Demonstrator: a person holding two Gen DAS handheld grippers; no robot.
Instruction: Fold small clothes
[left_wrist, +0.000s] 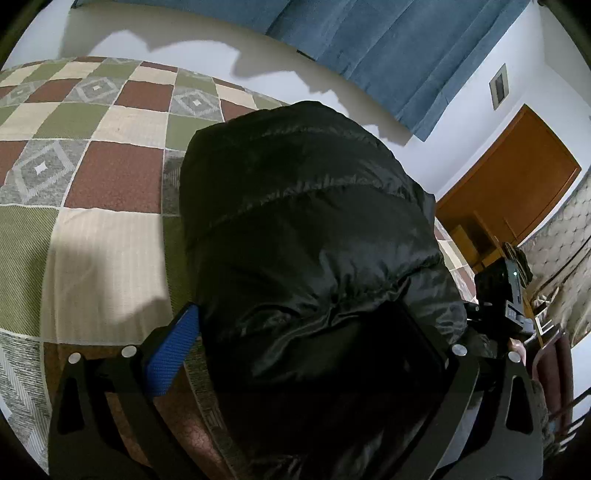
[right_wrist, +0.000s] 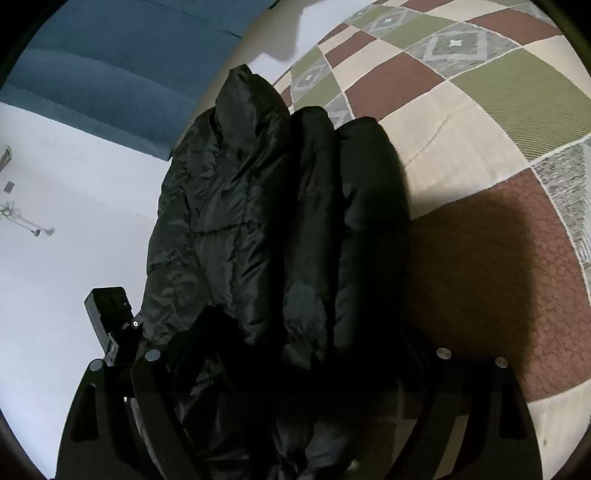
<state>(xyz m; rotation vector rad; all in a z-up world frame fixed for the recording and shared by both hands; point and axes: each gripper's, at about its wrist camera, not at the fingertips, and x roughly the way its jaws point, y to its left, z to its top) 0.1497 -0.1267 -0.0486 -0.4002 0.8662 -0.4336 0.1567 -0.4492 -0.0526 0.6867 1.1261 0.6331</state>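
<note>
Puffy black shiny jacket (left_wrist: 306, 236) folded up on a checkered green, red and cream bedspread (left_wrist: 92, 155).

In the left wrist view, filling the middle of the frame, squeezed between the wide-spread fingers of the left gripper (left_wrist: 299, 332), blue pad (left_wrist: 171, 350) pressed on its lower left side. In the right wrist view, stacked in 3 fat rolls at centre, between the spread jaws of the right gripper (right_wrist: 295, 354); pads lost in shadow, so cannot tell if gripped. Blue curtain (left_wrist: 388, 44) up top.

A black, shiny quilted puffer jacket (left_wrist: 306, 236) is folded into thick padded rolls, bulging upward, lying on the checked bedspread toward 12 o'clock.
</note>
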